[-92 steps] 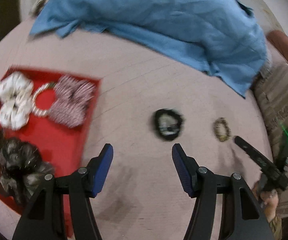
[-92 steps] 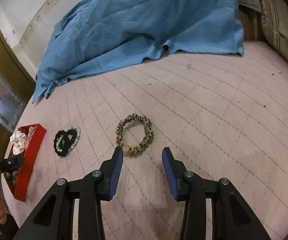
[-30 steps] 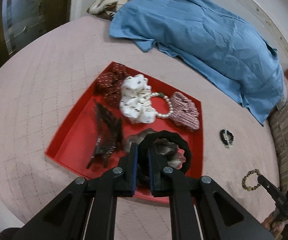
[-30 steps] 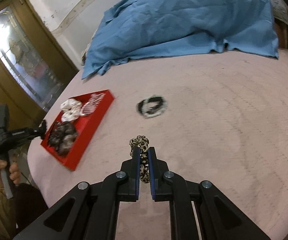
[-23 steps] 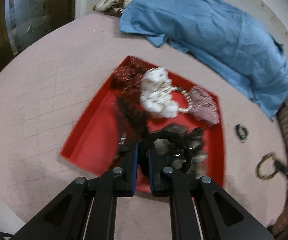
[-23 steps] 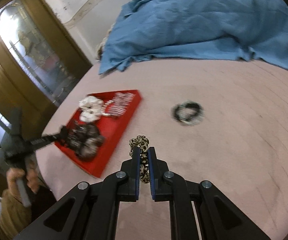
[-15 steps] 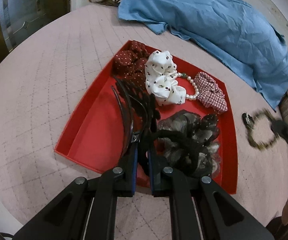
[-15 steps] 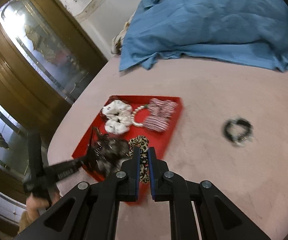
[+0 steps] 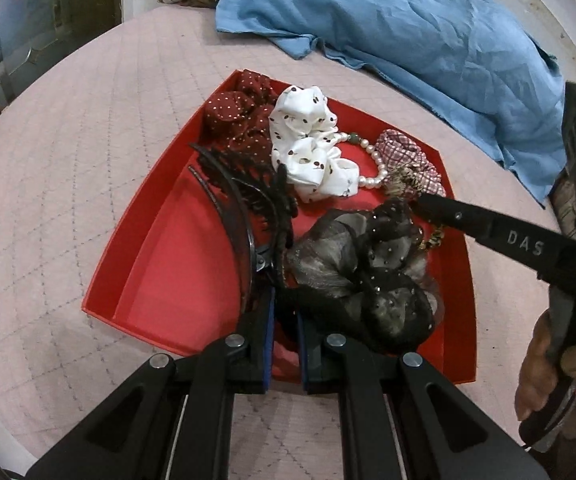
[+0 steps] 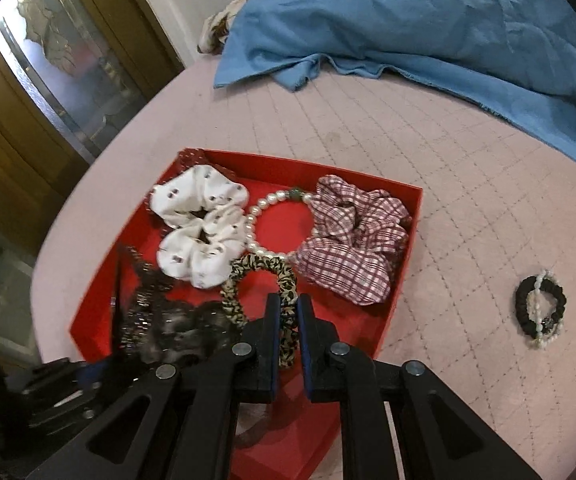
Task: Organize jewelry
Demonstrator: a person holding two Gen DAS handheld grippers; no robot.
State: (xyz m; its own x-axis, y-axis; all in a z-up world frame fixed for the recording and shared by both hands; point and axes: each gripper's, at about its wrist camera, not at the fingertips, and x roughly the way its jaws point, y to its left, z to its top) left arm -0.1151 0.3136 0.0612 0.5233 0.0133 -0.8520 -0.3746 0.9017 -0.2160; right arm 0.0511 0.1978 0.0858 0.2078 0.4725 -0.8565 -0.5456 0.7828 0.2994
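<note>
Leopard-print scrunchie [image 10: 284, 280] — pinched by right gripper [image 10: 287, 320] — over tray [image 10: 404, 240].

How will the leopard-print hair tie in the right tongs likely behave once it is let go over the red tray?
The leopard-print hair tie looks like a soft fabric loop, so it will probably flop flat rather than roll. It seems light and should land gently in the red tray. The right tongs pinch it easily, which suggests squashy, unbreakable material.

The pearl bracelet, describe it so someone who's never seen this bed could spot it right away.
Find the red tray on the pink quilt. Along its far side, the pearl bracelet lies between the white scrunchie and the plaid scrunchie, touching both. It is the only ring of round white beads, with one green bead, amid fabric pieces.
</note>
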